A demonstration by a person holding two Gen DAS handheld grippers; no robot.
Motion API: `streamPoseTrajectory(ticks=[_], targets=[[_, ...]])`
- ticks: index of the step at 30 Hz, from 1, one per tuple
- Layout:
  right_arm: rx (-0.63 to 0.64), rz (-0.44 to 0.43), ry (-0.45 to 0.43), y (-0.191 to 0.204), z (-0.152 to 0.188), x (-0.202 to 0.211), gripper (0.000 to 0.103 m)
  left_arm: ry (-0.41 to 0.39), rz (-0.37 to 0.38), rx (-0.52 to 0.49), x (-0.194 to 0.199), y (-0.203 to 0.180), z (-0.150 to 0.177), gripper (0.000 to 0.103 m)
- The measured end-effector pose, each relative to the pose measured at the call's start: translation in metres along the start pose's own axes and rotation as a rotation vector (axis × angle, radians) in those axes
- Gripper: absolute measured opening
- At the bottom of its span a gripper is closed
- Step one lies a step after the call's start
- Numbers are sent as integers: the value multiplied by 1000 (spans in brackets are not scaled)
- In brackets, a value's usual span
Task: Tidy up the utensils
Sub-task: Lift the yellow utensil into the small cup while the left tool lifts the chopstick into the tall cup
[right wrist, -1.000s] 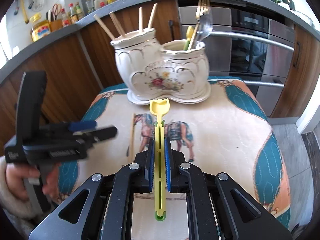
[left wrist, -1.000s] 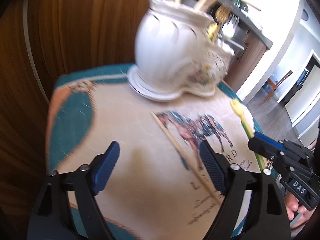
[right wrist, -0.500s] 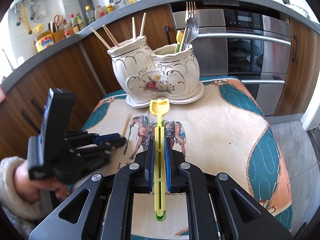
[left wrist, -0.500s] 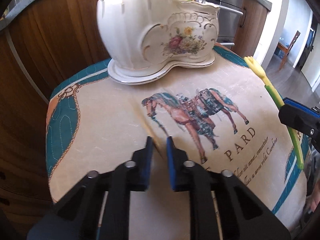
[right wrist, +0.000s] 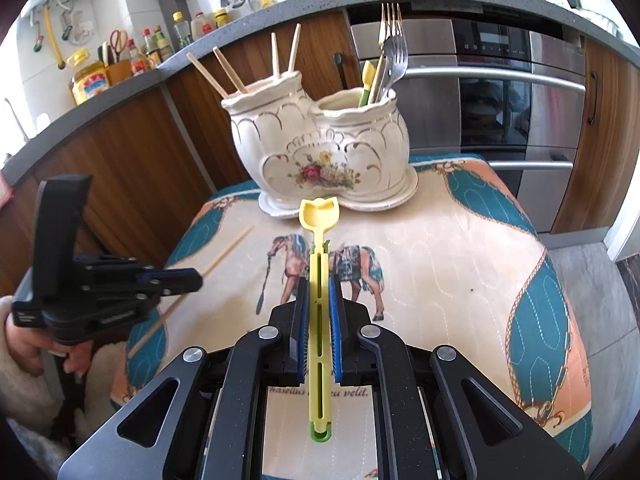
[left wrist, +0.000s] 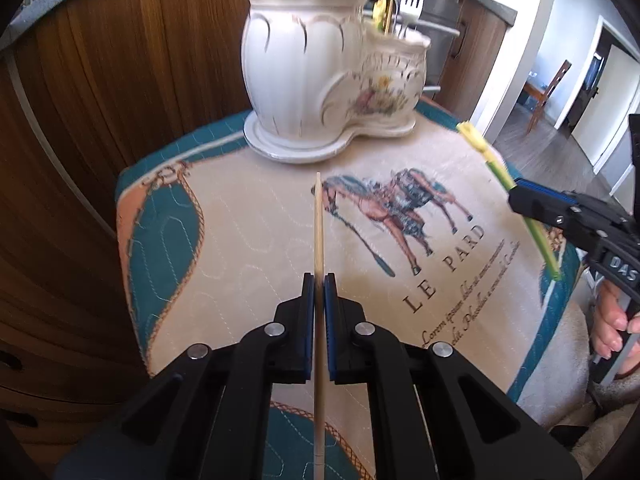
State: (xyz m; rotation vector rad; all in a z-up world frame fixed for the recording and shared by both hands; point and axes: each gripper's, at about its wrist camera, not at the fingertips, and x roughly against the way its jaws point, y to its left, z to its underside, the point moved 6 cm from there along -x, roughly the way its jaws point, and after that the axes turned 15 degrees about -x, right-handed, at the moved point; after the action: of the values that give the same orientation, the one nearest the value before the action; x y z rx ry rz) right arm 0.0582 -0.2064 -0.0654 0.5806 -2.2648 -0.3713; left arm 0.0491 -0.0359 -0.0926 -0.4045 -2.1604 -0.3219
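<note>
The thin wooden chopstick [left wrist: 319,236], previously flat on the mat, is now clamped in the left gripper [left wrist: 319,280]; the yellow plastic spoon [right wrist: 319,236] remains clamped in the right gripper [right wrist: 319,284]. Both are ready for the white ceramic holder [right wrist: 320,152].

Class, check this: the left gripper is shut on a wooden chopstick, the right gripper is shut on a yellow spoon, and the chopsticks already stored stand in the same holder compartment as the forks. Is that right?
Not quite. The left gripper holds the chopstick and the right gripper holds the yellow spoon, but the right wrist view shows the stored chopsticks in one compartment of the holder and the forks in the other.
</note>
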Motion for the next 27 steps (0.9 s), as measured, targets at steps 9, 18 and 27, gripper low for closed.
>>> streamPoseTrajectory(ticks=[9,18,27], targets=[[23,-28,-169,15,-43,25,10,-201,-34,-10,56,17,-40,5],[-25,-77,-369,18,-128,20,10,-474,-100,76,84,79,-114,5],[-97,-171,-458,11,-175,-19,10,-778,-12,163,85,124,-189,5]])
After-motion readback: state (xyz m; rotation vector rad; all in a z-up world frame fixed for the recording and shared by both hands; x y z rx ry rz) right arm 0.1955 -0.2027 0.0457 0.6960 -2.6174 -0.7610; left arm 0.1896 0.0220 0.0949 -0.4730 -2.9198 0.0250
